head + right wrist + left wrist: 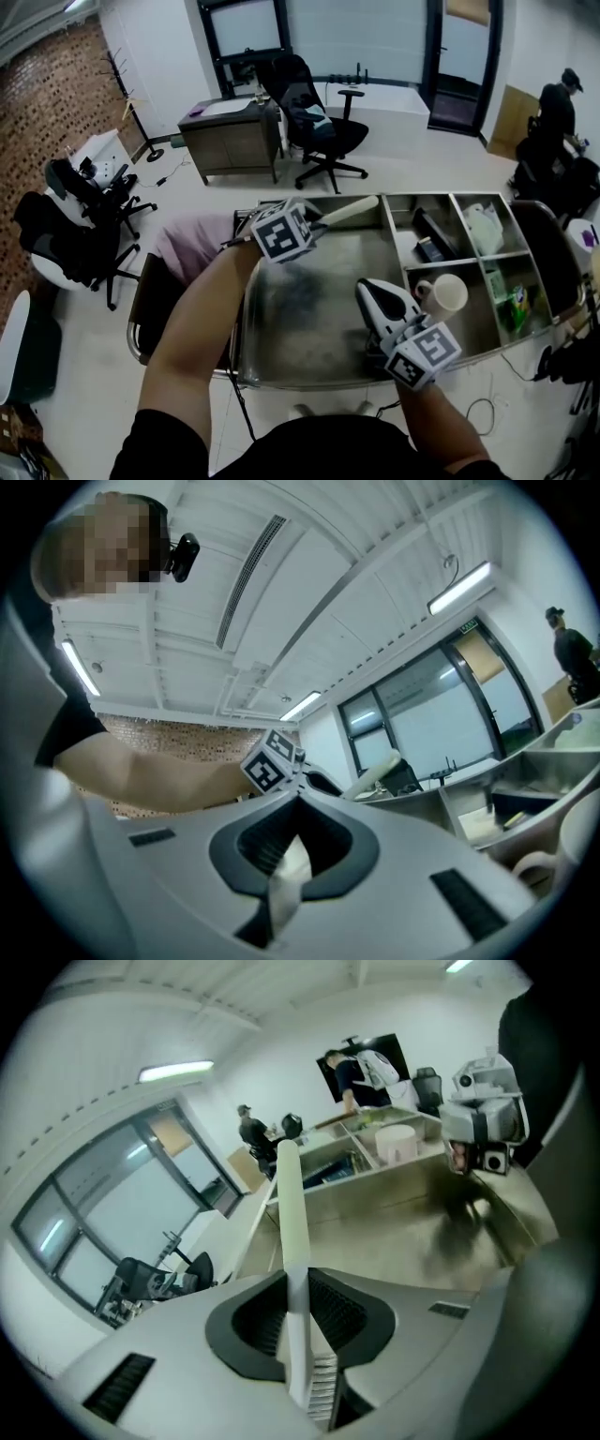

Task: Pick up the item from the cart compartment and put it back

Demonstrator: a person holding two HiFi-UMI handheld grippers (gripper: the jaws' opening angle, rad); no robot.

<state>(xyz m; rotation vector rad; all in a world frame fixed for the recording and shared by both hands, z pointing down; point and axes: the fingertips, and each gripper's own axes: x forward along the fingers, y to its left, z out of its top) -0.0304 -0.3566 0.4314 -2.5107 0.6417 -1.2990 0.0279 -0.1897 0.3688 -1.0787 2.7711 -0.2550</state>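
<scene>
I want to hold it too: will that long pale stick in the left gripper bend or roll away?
The stick is probably stiff: it juts straight out past the left gripper without drooping. It looks round and smooth, so it may roll if laid on the flat cart tray.

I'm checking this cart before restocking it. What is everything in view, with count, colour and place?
cart: one, bare metal, in front of the person
stick: one, cream, over the cart's big compartment
cup: one, white, front middle compartment
dark items: count unclear, black, back middle compartment
bag: one, white, back right compartment
packet: at least one, green, front right compartment
office chair: one, black, beyond the cart
desk: one, grey-brown, left of that chair
other chairs: at least two, dark, room's left side
person: one, dark clothes, far right
left gripper: one, grey-white, shut on the stick
right gripper: one, grey-white, beside the cup, jaws together
</scene>
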